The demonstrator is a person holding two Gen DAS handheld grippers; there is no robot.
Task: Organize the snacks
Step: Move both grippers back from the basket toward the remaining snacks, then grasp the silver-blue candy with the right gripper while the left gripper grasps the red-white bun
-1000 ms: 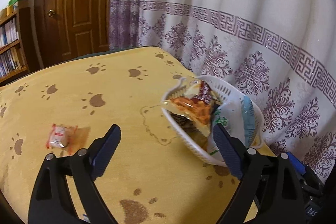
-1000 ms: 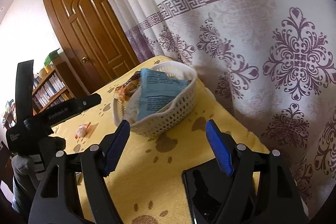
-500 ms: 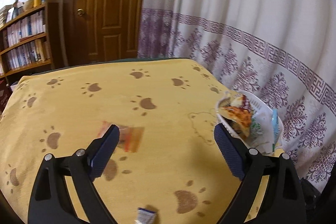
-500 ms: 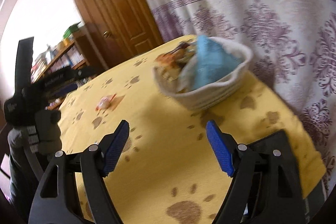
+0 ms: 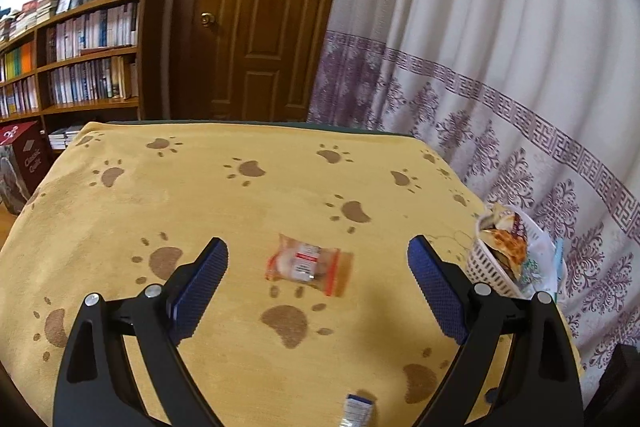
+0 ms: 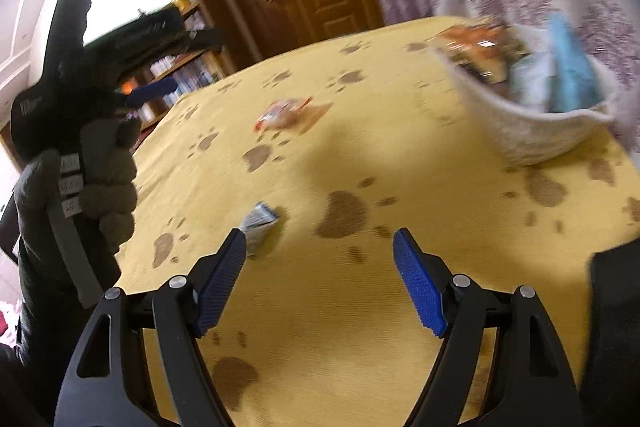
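Observation:
A small clear and orange snack packet (image 5: 306, 264) lies on the yellow paw-print cloth, straight ahead of my left gripper (image 5: 318, 259), which stands open above the table with nothing between its fingers. The same packet (image 6: 285, 113) shows further off in the right wrist view. A small blue and white packet (image 6: 258, 223) lies just left of my right gripper (image 6: 320, 259), which is open and empty; that packet (image 5: 358, 407) also shows near the table's front edge. A white basket (image 6: 532, 131) holds several snack bags at the right; its rim (image 5: 486, 263) shows beside the left gripper's right finger.
A gloved hand (image 6: 100, 171) holds the left gripper at the left of the right wrist view. A patterned curtain (image 5: 500, 87) hangs behind the table's right side. A brown door (image 5: 260, 15) and bookshelves (image 5: 72, 59) stand beyond the far edge. A dark object (image 6: 616, 327) sits at the right front.
Both grippers swung left, away from the basket. The orange packet came from the left edge to the centre of the left wrist view. The blue and white packet came into both views.

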